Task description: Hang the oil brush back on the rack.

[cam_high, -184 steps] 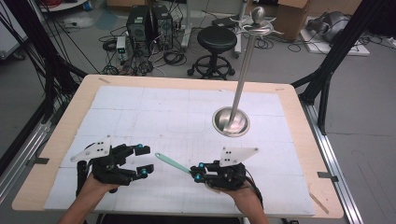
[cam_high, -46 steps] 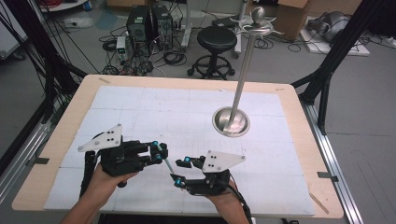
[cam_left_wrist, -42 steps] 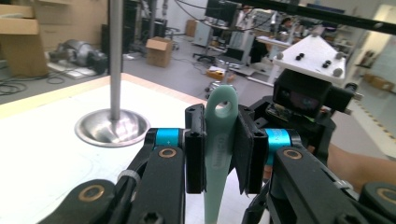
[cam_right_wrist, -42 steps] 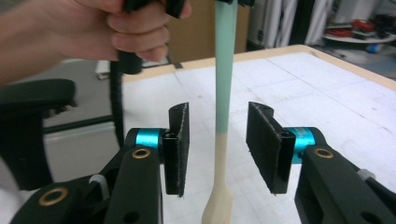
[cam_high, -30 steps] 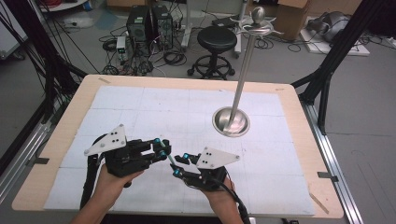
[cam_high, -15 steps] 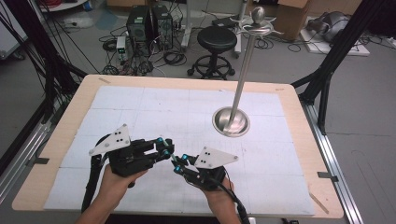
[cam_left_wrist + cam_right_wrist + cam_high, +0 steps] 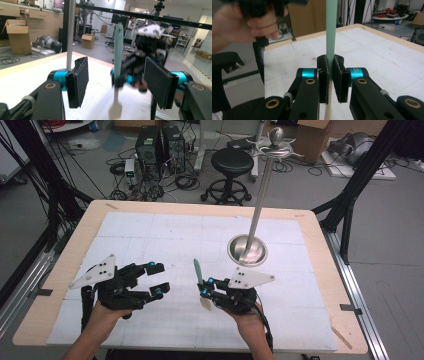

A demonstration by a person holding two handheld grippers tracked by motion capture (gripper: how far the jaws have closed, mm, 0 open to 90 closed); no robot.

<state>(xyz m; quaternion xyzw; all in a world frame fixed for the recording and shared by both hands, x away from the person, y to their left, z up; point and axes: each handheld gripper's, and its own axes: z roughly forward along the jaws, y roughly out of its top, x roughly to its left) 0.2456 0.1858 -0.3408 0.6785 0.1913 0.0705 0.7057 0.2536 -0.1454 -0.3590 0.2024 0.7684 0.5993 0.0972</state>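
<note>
The right gripper (image 7: 204, 287) was clamped on a slim brush (image 7: 198, 270), held near upright above the mat (image 7: 150, 235) at the table's near middle. In the right gripper view the jaws were pressed flat against the pale green handle (image 7: 331, 30), with a cream lower part (image 7: 328, 111) running down below the pads. In the left gripper view that cream end widened into a small flat head (image 7: 114, 110), blurred there, so bristles could not be confirmed.

The left gripper (image 7: 156, 280) was parted wide and held nothing. It stood just beside the brush, apart from it, its pads (image 7: 79, 80) facing the handle across a gap.

Handling, as a judgement: the brush looked light and stiff, probably smooth plastic — liable to pivot or slide in a two-point pinch if knocked. The grip sat at about mid-length, near the colour change, which appeared sound for balance. A second hold would best go on the green shaft above the clamped jaws, flat-on, not on the head — that end may flex.

A steel stand (image 7: 247, 251) stood well apart on the mat, beyond the right gripper.
</note>
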